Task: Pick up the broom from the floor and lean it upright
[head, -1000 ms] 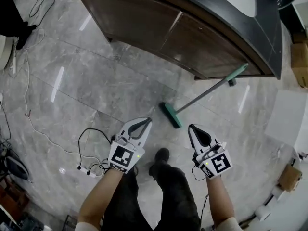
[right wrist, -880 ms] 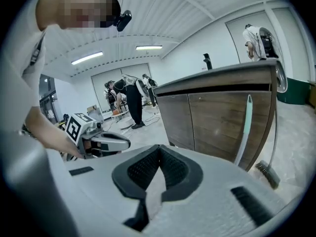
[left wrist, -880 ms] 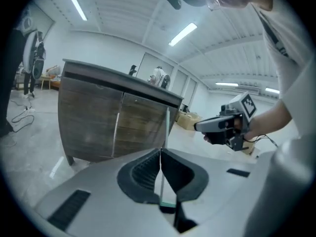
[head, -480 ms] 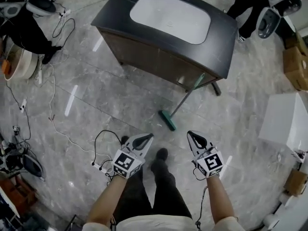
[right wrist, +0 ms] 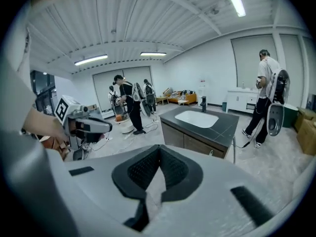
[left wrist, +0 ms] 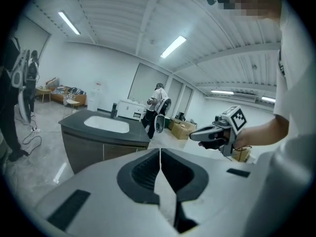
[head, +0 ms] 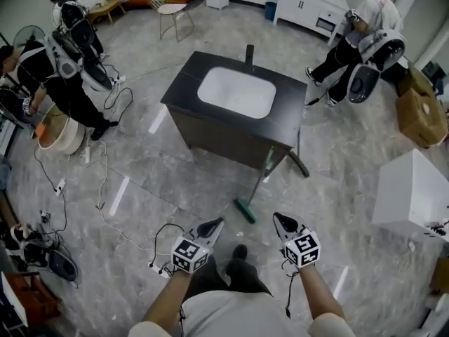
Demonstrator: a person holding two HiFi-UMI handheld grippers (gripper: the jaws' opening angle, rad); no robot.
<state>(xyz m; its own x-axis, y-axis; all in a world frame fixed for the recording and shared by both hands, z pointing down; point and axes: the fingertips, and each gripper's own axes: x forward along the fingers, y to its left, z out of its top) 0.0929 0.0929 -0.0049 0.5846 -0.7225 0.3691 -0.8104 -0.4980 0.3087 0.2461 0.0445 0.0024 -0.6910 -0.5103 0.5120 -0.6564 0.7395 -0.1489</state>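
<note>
**Broom propped, both tools empty**

Nearest to us, the left tool (head: 212,226) and the right tool (head: 280,221) hung side by side above our own feet. Each had its jaws pressed together with nothing between them. They were well apart from each other and from the broom (head: 257,182).

Just beyond them the broom's green head sat on the grey floor (head: 161,181). Its handle slanted up and away to rest against the near right corner of the sink cabinet (head: 224,137). To the left a loose cable (head: 116,225) trailed over the floor. Farther off lay the white basin (head: 237,92) in the cabinet's dark top, and other people stood at the far left and far right.

We judged the lift and the lean already done, so this step was only standing back to check. The next move called for little: keep both tools clear of the handle. If the head looked likely to slide on the smooth floor, we would open one tool and take the handle again.
</note>
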